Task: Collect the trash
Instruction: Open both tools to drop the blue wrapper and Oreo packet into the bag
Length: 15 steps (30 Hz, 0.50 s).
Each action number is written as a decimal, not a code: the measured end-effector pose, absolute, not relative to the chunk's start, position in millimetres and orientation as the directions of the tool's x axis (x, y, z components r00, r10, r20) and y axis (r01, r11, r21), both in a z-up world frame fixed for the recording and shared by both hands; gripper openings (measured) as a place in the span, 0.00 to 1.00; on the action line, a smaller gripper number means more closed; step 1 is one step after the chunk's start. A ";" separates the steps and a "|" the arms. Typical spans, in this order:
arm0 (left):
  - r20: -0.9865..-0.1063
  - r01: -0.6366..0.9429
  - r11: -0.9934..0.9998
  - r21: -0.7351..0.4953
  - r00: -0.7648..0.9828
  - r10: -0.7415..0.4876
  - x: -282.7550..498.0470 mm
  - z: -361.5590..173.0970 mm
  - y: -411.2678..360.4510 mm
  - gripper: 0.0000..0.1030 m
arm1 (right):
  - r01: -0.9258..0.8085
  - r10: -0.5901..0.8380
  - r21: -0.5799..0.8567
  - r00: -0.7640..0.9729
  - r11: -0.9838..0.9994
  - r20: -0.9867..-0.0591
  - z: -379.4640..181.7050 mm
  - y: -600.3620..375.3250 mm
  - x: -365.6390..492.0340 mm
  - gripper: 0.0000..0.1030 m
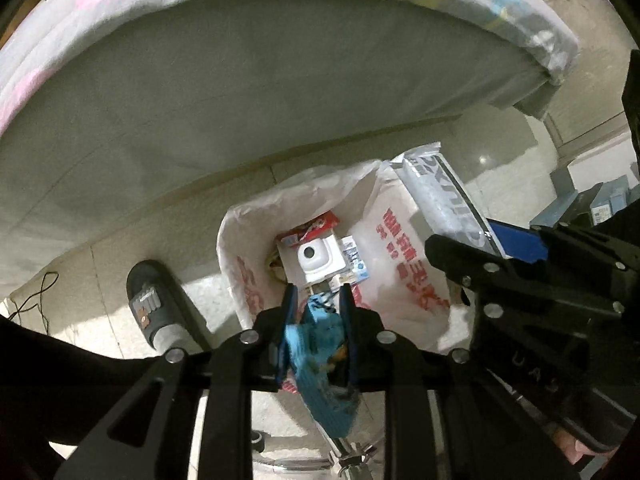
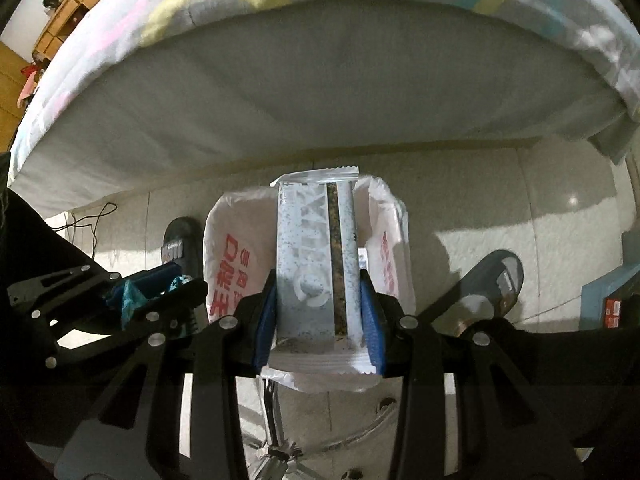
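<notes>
A bin lined with a white plastic bag with red print [image 1: 404, 256] stands on the floor by the bed; it also shows in the right wrist view [image 2: 236, 256]. Inside lie a red wrapper [image 1: 316, 226] and a white box [image 1: 318, 258]. My left gripper [image 1: 318, 300] is shut on a crumpled blue wrapper [image 1: 320, 340] just above the bag's near rim. My right gripper [image 2: 318, 280] is shut on a long silver-white snack wrapper [image 2: 314, 264], held over the bag's opening; that wrapper also shows in the left wrist view [image 1: 440, 200].
A bed with a grey mattress side [image 1: 240, 100] and patterned sheet fills the upper view. Grey slippers stand on the tile floor at the left [image 1: 154, 304] and the right [image 2: 494, 280] of the bin. Blue boxes [image 1: 584, 200] stand at the far right. A chair base [image 2: 280, 452] is below.
</notes>
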<state>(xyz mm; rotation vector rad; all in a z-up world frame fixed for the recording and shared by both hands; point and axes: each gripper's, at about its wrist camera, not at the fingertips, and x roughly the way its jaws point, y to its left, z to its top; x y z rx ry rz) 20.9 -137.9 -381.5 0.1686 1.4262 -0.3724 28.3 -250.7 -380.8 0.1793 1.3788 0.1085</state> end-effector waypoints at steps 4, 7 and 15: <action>-0.992 0.279 0.958 -0.064 0.083 -0.090 26.1 -389.5 -125.4 0.62 | 0.076 0.154 0.167 0.158 0.983 -0.975 -387.0 -256.6 29.5 0.54; -0.992 0.188 0.978 -0.093 0.065 -0.107 33.4 -392.4 -106.7 0.84 | 0.156 0.174 0.200 0.163 0.967 -0.971 -388.0 -272.7 29.9 0.70; -0.982 0.145 0.980 -0.137 0.107 -0.153 37.5 -383.0 -98.3 0.89 | 0.199 0.220 0.256 0.186 0.946 -0.958 -381.7 -277.8 30.1 0.77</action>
